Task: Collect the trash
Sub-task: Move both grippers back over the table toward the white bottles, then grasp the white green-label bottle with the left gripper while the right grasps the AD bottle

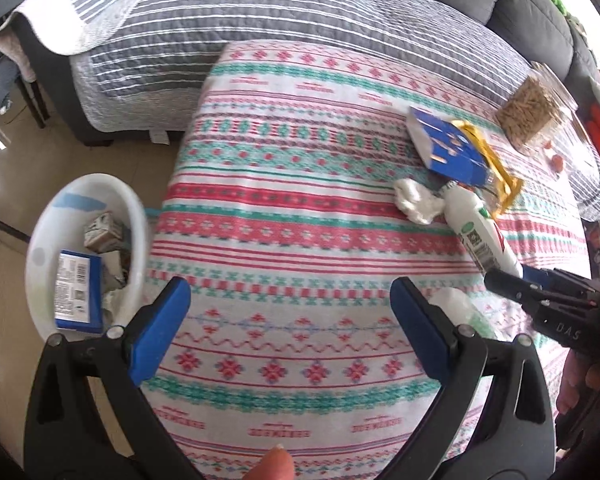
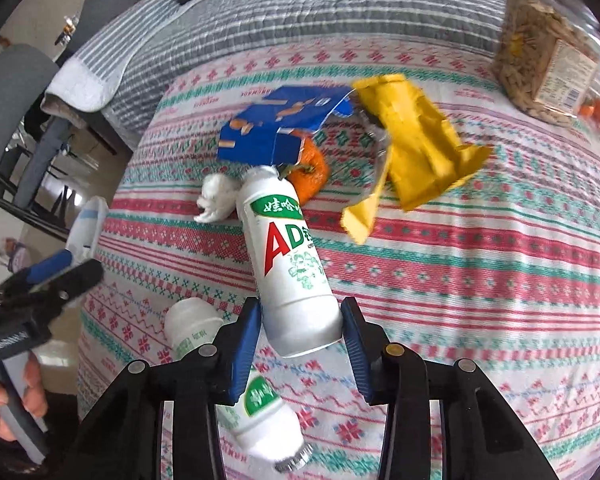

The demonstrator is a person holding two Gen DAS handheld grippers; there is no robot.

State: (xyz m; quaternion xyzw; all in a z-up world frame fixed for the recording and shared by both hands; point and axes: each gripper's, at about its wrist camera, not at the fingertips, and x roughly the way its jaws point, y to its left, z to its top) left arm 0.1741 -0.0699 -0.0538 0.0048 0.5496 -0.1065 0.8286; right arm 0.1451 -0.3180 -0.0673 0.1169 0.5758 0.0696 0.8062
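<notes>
A white AD drink bottle lies on the patterned cloth, and my right gripper is shut on its base, a pad pressing each side. A second white bottle lies under that gripper's left finger. Beyond the held bottle are a crumpled tissue, a torn blue carton and a yellow wrapper. My left gripper hangs open over bare cloth near the cloth's left edge, nothing between its fingers. A white bin on the floor to its left holds a blue packet and other trash.
A tangerine sits under the blue carton. A clear bag of seeds and small orange fruits are at the far right. A striped grey quilt lies behind the cloth, with chairs at the left.
</notes>
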